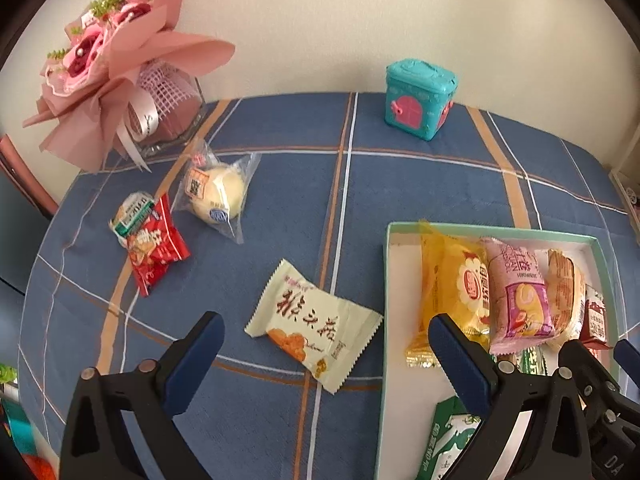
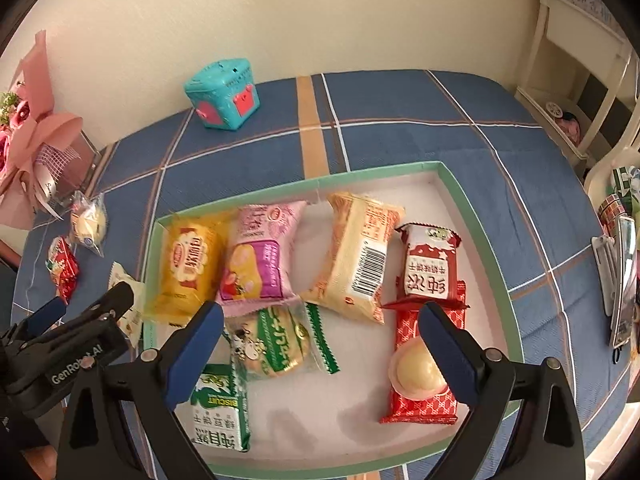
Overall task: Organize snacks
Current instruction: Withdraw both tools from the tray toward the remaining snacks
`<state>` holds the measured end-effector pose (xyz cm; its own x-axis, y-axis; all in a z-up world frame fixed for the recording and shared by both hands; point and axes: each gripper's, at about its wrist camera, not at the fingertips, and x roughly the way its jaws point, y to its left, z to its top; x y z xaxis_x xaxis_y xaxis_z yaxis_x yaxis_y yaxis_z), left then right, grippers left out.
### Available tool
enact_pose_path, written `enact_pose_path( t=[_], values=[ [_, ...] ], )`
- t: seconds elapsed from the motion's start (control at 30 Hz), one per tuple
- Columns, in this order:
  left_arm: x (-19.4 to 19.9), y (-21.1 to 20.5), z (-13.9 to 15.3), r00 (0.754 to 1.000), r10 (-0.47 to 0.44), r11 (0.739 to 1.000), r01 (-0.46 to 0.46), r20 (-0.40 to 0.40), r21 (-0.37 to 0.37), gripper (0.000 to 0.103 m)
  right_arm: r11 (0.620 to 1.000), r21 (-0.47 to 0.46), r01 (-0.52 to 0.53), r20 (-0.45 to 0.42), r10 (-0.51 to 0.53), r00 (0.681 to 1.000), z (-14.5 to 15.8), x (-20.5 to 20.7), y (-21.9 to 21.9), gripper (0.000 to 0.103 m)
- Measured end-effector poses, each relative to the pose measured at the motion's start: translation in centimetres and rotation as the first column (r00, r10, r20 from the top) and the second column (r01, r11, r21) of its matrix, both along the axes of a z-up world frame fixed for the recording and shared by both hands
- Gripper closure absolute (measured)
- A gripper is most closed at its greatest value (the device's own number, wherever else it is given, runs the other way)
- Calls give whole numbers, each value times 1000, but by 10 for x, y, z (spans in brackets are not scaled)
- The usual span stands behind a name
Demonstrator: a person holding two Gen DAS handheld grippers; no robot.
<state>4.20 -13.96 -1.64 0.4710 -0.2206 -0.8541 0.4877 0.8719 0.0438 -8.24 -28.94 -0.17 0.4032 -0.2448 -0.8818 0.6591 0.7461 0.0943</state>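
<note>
we see crinkly sealed snack packets, some on the blue plaid cloth of the counter (image 1: 360, 184), the rest in a shallow white box with a pale green rim (image 2: 476, 208).

the left wrist view shows what is loose on the cloth: a cream sachet with brown lettering (image 1: 314, 322) lying between the left tongs (image 1: 326, 354), a red packet (image 1: 158, 254) with a small green-and-white one (image 1: 132, 212) touching it, and a clear-wrapped pale round bun (image 1: 218, 194) near a pink paper bouquet (image 1: 108, 60). a teal toy box with a pink door (image 1: 420, 98) stands by the wall.

the right wrist view looks down into the box: a yellow packet (image 2: 188, 270), a pink packet (image 2: 260, 256), a beige barcoded packet (image 2: 356, 256), a red-and-white biscuit pack (image 2: 430, 266) overlapping a red patterned wrapper with a pale round cake (image 2: 420, 372), a green-striped clear pack (image 2: 280, 344), and a green-and-white biscuit pack (image 2: 220, 408).

the left tongs gape wide, touching nothing. the right tongs (image 2: 322, 338) gape wide above the box, gripping nothing.
</note>
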Motion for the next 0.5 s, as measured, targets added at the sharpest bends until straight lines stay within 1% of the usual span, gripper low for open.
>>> enact_pose_path(
  t=[0.07, 0.17, 0.3, 0.43, 0.5],
  values=[
    [2, 1, 1, 1000, -2, 1000, 2, 2, -11, 0, 1000, -18, -13, 25, 14, 1000, 1, 1, 3, 5],
    [5, 3, 1, 1000, -6, 1000, 6, 18, -20, 0, 999, -44, -27, 18, 28, 999, 2, 6, 8, 5],
    [9, 8, 4, 999, -5, 999, 7, 47, -41, 0, 999, -3, -38, 47, 38, 998, 1, 9, 11, 5],
    [18, 17, 6, 1000, 1, 994, 3, 30, -107, 0, 998, 19, -66, 63, 65, 996, -2, 15, 17, 5],
    [21, 21, 9, 999, 15, 993, -9, 52, -122, 0, 997, 24, -74, 66, 72, 995, -3, 19, 20, 5]
  ],
)
